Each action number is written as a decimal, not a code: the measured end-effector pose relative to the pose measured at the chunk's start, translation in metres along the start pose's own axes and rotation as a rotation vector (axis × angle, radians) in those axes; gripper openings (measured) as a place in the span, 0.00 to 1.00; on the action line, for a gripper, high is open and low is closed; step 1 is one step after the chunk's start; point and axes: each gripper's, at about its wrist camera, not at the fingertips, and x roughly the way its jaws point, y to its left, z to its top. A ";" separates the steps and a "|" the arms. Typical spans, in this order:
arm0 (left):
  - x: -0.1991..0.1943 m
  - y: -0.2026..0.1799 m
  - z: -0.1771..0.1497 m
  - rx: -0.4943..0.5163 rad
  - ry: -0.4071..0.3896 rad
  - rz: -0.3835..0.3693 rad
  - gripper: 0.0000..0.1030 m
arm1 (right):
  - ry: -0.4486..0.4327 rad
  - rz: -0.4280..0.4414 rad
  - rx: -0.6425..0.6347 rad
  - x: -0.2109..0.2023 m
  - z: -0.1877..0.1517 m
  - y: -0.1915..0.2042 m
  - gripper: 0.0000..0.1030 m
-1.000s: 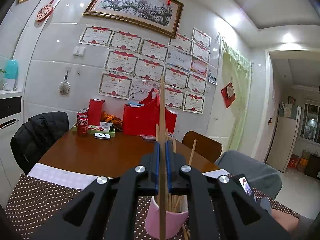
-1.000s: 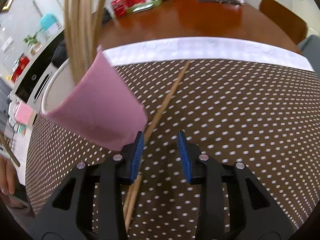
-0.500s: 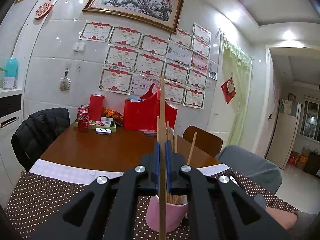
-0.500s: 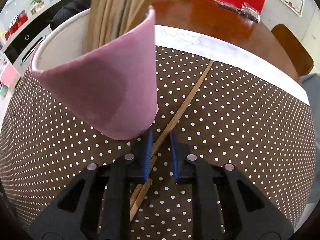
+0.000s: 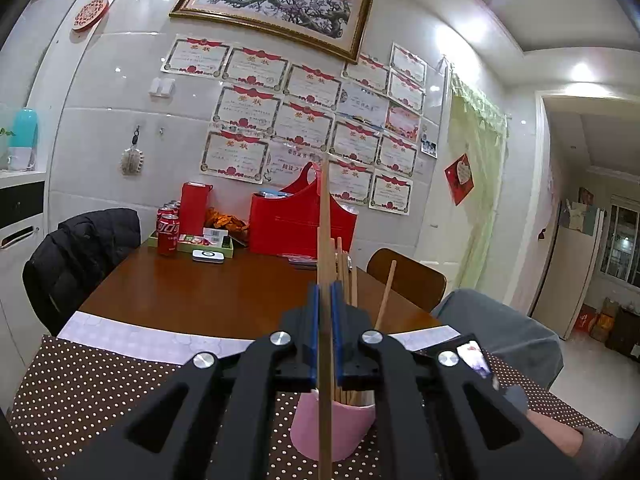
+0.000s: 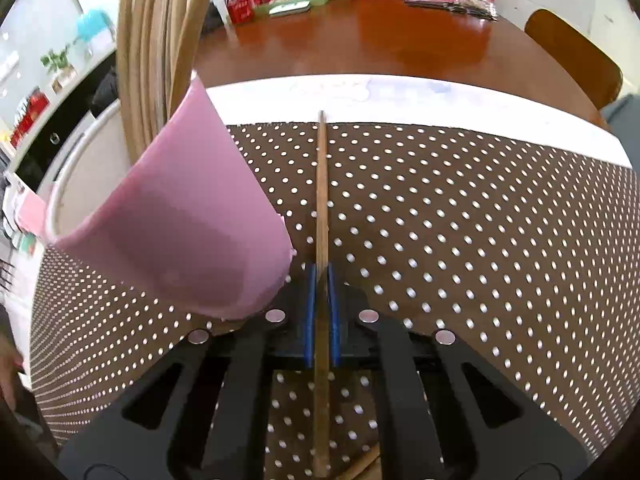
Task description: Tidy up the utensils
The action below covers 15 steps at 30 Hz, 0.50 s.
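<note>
Wooden chopstick (image 6: 322, 216) lies flat, pointing far, pinched in the just-closed right claw (image 6: 321, 312). Pink cup (image 6: 180, 216) stands just left. Left claw (image 5: 325, 328) grips another stick (image 5: 325, 240) upright.

Chopsticks (image 5: 345, 264) in cup (image 5: 332, 428), on cloth (image 6: 460, 216).

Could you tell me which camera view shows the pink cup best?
The right wrist view: the pink cup fills its left side, wall and rim visible. In the left wrist view the left claw hides most of it.
</note>
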 end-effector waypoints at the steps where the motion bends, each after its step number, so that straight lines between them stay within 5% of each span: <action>1: 0.001 0.000 0.000 0.001 0.002 0.000 0.06 | -0.008 0.009 0.012 -0.004 -0.003 -0.005 0.06; 5: 0.003 -0.004 -0.003 0.005 0.013 -0.002 0.06 | -0.026 0.018 0.035 -0.015 -0.007 -0.013 0.06; 15: 0.005 -0.006 -0.003 0.008 0.021 -0.008 0.06 | 0.061 -0.136 -0.072 0.003 0.005 0.008 0.07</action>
